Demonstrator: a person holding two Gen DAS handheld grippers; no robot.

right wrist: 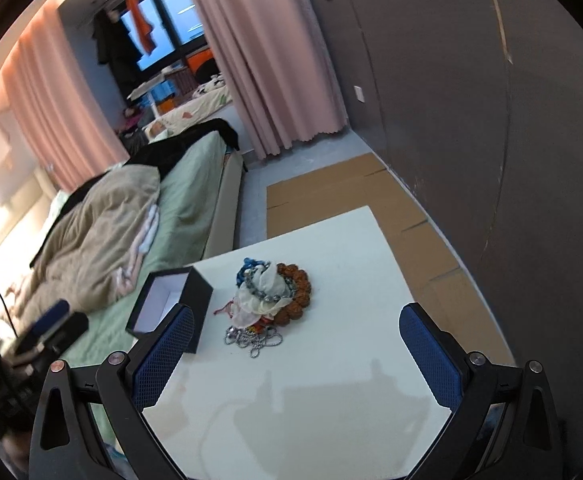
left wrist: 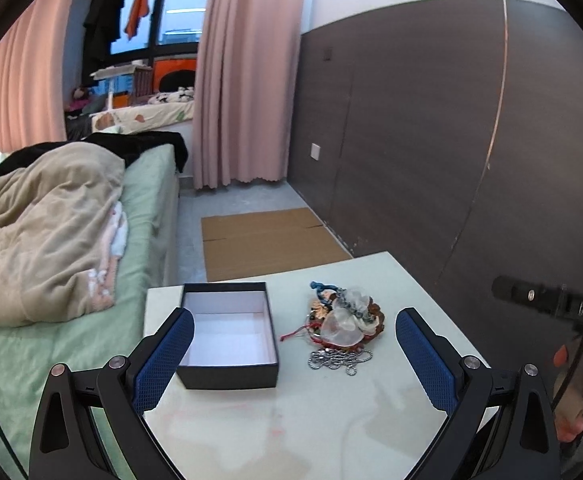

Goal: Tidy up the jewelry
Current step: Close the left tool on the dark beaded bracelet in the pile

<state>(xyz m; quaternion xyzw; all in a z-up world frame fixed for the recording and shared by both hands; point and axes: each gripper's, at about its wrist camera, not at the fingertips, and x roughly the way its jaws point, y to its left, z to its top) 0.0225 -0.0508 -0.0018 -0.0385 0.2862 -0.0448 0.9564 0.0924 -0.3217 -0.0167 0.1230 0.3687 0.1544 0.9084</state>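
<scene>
A white table (left wrist: 331,420) stands next to a bed (left wrist: 147,208) with a green sheet. On the table sits a small black box (left wrist: 229,376) with a white inside. The box has no lid on it, and nothing can be seen in the part of the inside that shows. Just beside the box, on its right, lies a pile of jewelry (left wrist: 341,322). The pile and the box do not touch. In the pile there is a ring of brown beads (right wrist: 297,294), a silver ball chain (left wrist: 339,360) at the near side, a blue cord (left wrist: 319,288) at the far side, a thin red string (left wrist: 291,335) that pokes out toward the box, and a see-through little bag (left wrist: 345,328) on top. The left claw (left wrist: 293,344) is wide open and holds nothing. Its blue fingers (left wrist: 163,360) are up above the table, with the box and the pile showing between them. The right claw (right wrist: 295,344) is wide open too and holds nothing. The pile lies between its blue fingers (right wrist: 431,356), a little past the tips. A tan blanket (left wrist: 43,240) is bunched up on the bed. Flat brown cardboard (left wrist: 267,240) lies on the floor past the table, next to a dark wall (left wrist: 431,120). Pink curtains (left wrist: 247,72) hang by the window.
</scene>
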